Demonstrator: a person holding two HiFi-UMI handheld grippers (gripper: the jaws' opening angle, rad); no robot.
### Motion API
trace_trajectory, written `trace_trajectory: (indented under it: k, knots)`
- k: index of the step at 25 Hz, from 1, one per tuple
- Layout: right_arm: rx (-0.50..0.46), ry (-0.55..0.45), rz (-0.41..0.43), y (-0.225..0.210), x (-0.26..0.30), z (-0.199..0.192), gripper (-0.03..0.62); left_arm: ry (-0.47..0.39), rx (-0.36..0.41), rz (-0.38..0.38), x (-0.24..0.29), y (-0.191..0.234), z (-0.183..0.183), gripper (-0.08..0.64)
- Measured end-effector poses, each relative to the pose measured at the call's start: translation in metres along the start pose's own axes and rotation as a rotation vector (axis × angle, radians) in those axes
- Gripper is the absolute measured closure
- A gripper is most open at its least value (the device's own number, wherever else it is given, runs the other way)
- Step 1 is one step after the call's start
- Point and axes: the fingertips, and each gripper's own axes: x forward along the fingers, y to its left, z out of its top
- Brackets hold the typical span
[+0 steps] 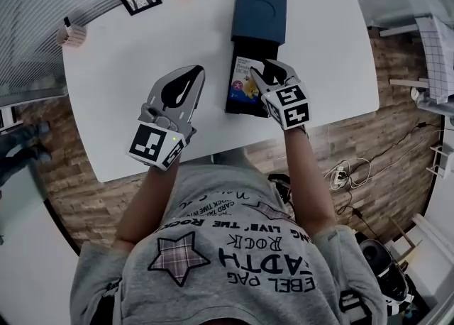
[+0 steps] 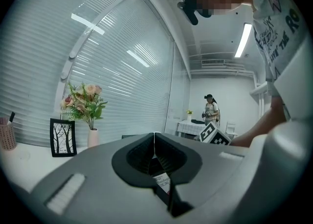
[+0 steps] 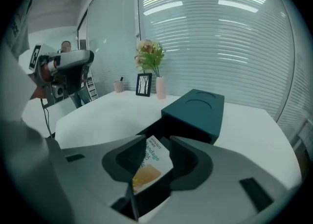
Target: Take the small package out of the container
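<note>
One flat printed package (image 3: 154, 162) lies in a dark rectangular container (image 3: 195, 110)

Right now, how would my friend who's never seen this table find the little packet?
Start at the white table and find the long dark box at its far edge. Its tray is pulled out toward the person, and the packet lies in it. It is the only light, colourful thing, with print and a yellow picture.
</note>
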Motion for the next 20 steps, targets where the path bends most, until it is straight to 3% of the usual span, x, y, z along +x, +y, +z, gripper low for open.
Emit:
trace_trajectory:
  k: [8, 20]
  knots:
    - [-0.134, 0.195, 0.06, -0.004, 0.032, -0.017, 0.434, 0.01, -0.013, 0.005, 0.001, 0.006, -0.004, 0.549]
    - [-0.205, 0.326, 0.13, 0.002, 0.052, -0.03, 0.417, 0.022, -0.026, 0.007, 0.005, 0.014, -0.008, 0.549]
